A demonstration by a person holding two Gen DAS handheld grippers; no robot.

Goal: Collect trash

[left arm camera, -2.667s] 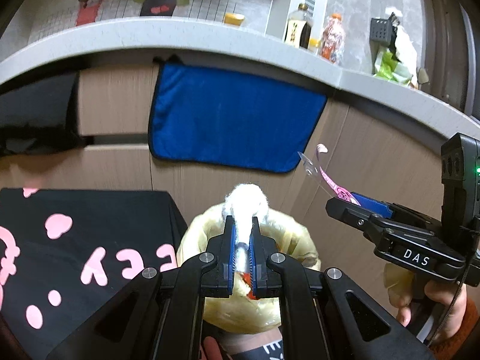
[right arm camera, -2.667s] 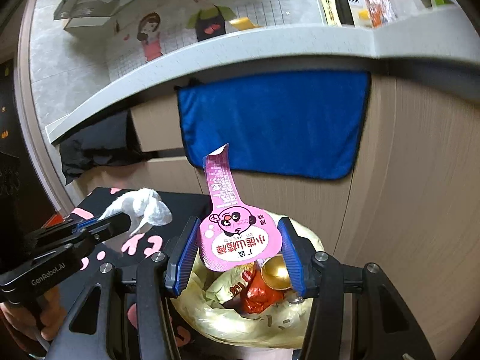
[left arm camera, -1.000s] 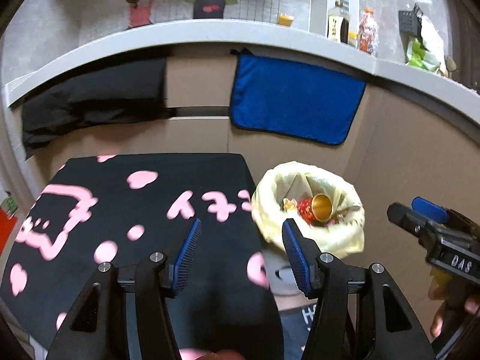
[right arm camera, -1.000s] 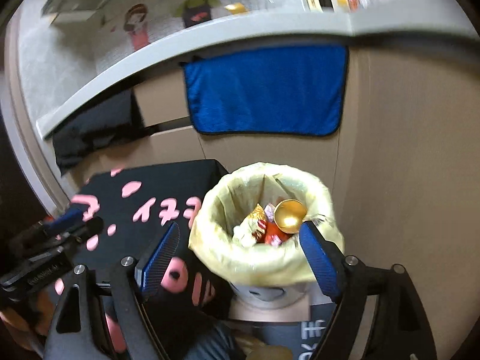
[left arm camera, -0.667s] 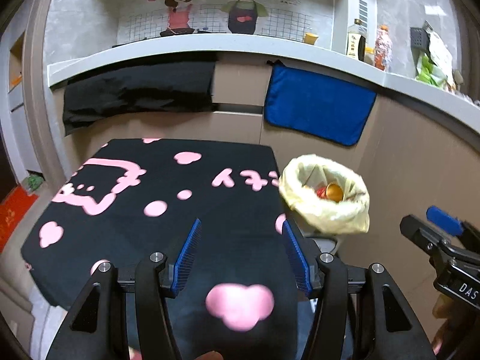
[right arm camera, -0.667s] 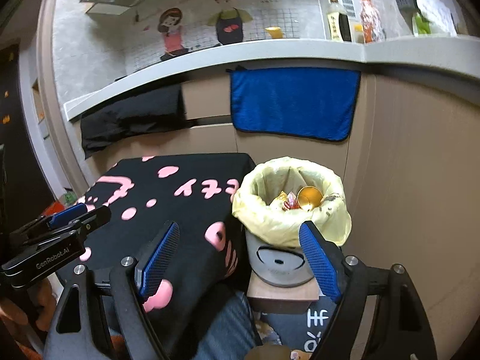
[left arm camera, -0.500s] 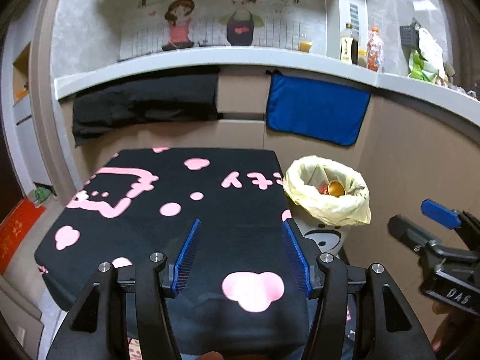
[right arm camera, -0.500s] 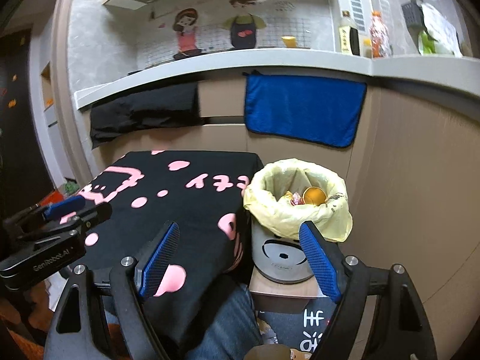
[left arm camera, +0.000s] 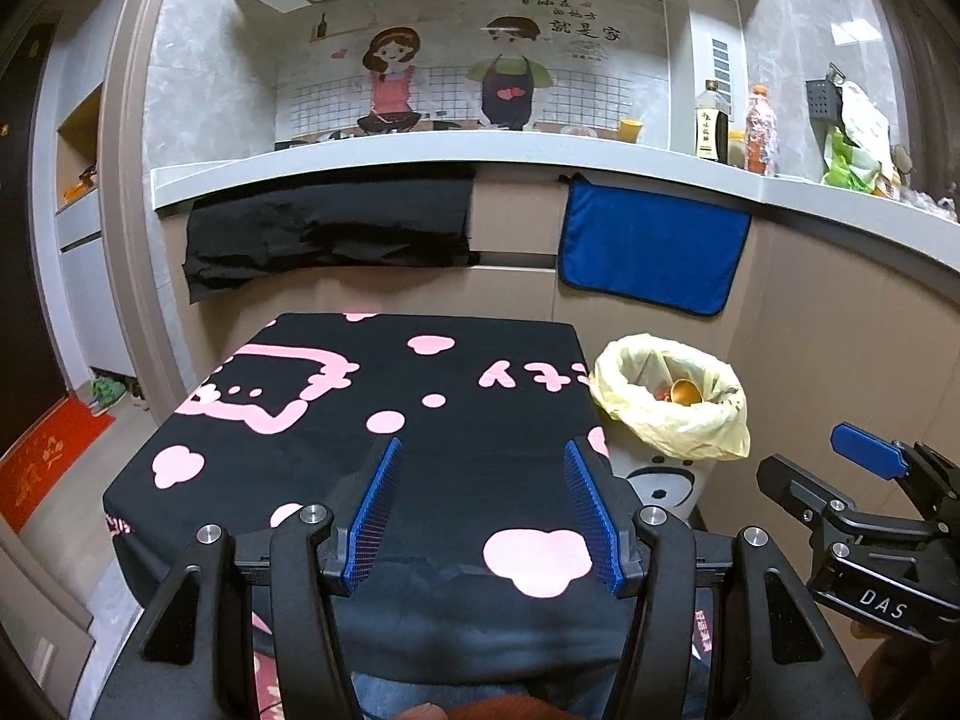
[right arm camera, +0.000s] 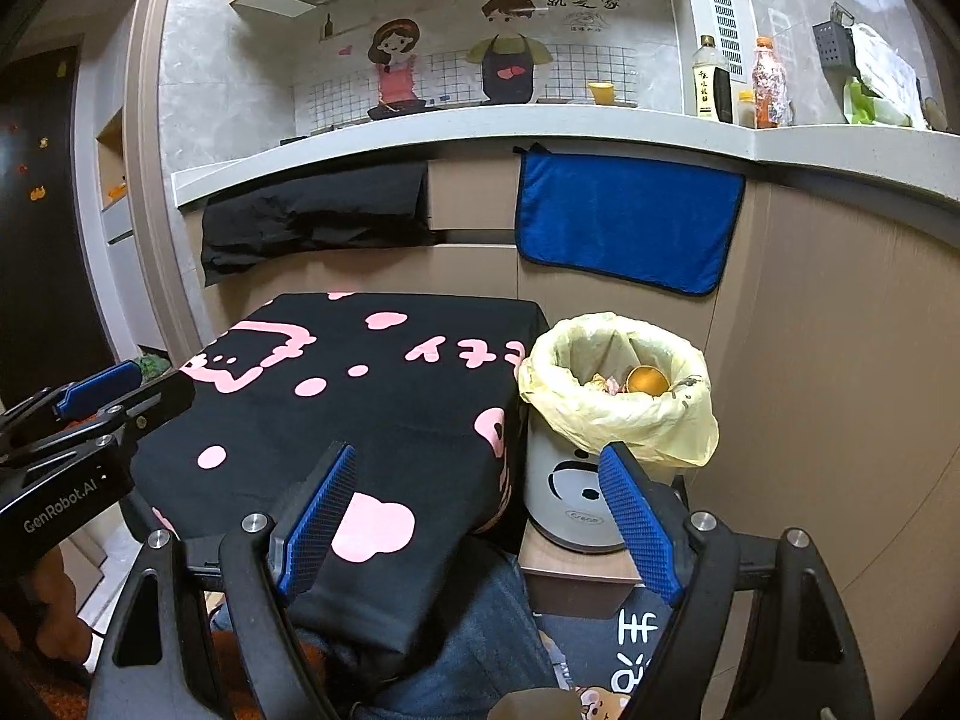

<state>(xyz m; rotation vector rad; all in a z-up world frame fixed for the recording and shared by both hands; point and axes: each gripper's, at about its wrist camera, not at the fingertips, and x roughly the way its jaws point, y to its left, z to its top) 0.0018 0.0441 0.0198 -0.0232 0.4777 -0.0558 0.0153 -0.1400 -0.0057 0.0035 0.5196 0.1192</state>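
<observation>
A grey trash bin [right arm camera: 570,498] lined with a yellow bag [right arm camera: 618,414] stands right of the table; it also shows in the left wrist view [left arm camera: 672,408]. Inside lie wrappers and a gold cup [right arm camera: 647,381]. My left gripper [left arm camera: 483,510] is open and empty above the near part of the black table cloth [left arm camera: 390,396]. My right gripper [right arm camera: 477,516] is open and empty, held back from the bin, at the table's right corner. Each gripper shows in the other's view, the left one [right arm camera: 120,393] and the right one [left arm camera: 840,474].
The table cloth [right arm camera: 372,396] has pink prints and bears nothing. Behind it a counter [left arm camera: 420,156] carries bottles [left arm camera: 711,126] and bags. A blue towel [left arm camera: 651,252] and a black cloth [left arm camera: 324,234] hang from the cabinet front. A red mat [left arm camera: 42,468] lies on the floor at left.
Both grippers opened over the bin and let go of the white tissue and the pink wrapper. Both then pulled back and up, so the whole table is in view.
</observation>
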